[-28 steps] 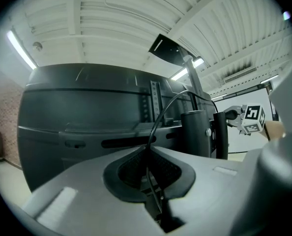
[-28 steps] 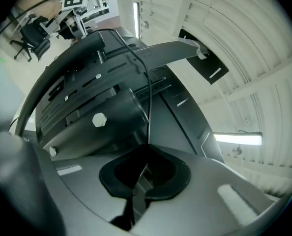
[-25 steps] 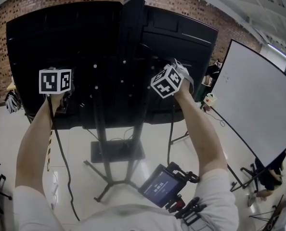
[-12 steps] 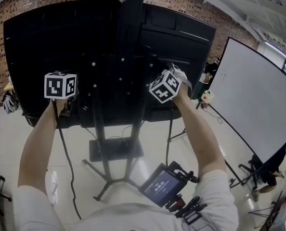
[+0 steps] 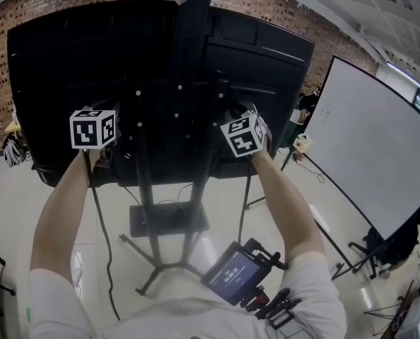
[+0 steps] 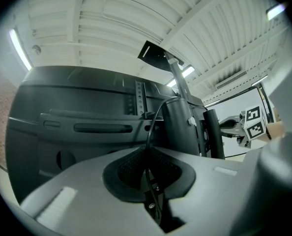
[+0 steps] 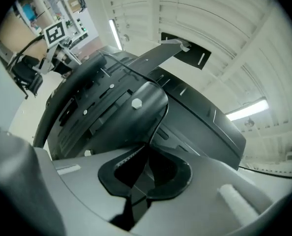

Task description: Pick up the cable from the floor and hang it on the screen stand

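1. Both grippers sit lower against the screen (image 5: 76, 62) than a second ago. The right gripper (image 7: 143, 173) has slid down and turned its cube (image 5: 244, 134), and its jaws have eased from nearly closed to a narrow gap.
2. The left gripper (image 6: 148, 173) is clamped on the cable (image 6: 148, 132), which rises from its jaws in a thin arc towards the stand (image 5: 145, 189).
3. A dark strand seems to run into the right gripper's gap, but its view does not show whether the pads (image 7: 121, 163) touch it. Judging by the loosened jaws, this side has probably let the cable go onto the stand.
4. Below the left gripper the cable drops beside the stand's left upright, and its tail reaches the floor (image 5: 12, 210). The hanging therefore looks only partly done, with the left end still to be draped or released.
5. The cable is thin, round, black and limp enough to bow under its own weight.
6. The screen's back is matt black moulded plastic with a long handle slot.
7. The stand is black metal with rows of holes and pale screw heads.
8. The gripper bodies are smooth grey and the pads are black and ribbed. The floor is pale and glossy.
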Available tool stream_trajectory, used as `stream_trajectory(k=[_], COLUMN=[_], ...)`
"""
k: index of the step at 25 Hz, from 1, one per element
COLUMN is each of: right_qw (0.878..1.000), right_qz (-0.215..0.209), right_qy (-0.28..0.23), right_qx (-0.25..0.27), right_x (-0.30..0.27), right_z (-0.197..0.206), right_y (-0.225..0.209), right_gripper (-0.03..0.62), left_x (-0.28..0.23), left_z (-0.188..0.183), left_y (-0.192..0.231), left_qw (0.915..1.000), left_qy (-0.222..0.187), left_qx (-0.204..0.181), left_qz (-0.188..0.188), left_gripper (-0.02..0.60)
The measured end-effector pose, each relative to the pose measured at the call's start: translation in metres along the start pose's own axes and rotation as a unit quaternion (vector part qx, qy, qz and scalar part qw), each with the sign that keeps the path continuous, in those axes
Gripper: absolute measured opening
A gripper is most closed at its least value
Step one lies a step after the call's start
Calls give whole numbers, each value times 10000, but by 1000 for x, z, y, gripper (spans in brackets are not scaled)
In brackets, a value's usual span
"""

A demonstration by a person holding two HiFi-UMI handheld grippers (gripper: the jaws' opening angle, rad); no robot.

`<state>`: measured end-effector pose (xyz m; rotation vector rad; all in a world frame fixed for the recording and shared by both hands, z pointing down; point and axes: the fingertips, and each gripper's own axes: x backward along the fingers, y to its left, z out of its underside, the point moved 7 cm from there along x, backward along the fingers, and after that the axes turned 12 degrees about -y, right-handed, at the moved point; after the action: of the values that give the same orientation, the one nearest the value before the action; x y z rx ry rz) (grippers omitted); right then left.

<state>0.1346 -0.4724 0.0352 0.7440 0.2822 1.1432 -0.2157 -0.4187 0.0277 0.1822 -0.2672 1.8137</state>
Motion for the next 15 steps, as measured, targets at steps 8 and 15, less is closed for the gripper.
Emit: stream_trajectory(k=[8,15], right_qw=[9981,9963], right_qz=[-8,-30], right_qy=[-305,-330], right_qx=[-526,-796], right_x=[8,10], right_z=[13,19], right_y=[8,12], right_gripper=[61,63], left_x=[13,22], left_z=[20,36], left_y=[3,5], left_qw=[9988,9988], left_qy=[-313,-316], left_qx=[350,360], left_qz=[125,75], left_gripper=[43,114])
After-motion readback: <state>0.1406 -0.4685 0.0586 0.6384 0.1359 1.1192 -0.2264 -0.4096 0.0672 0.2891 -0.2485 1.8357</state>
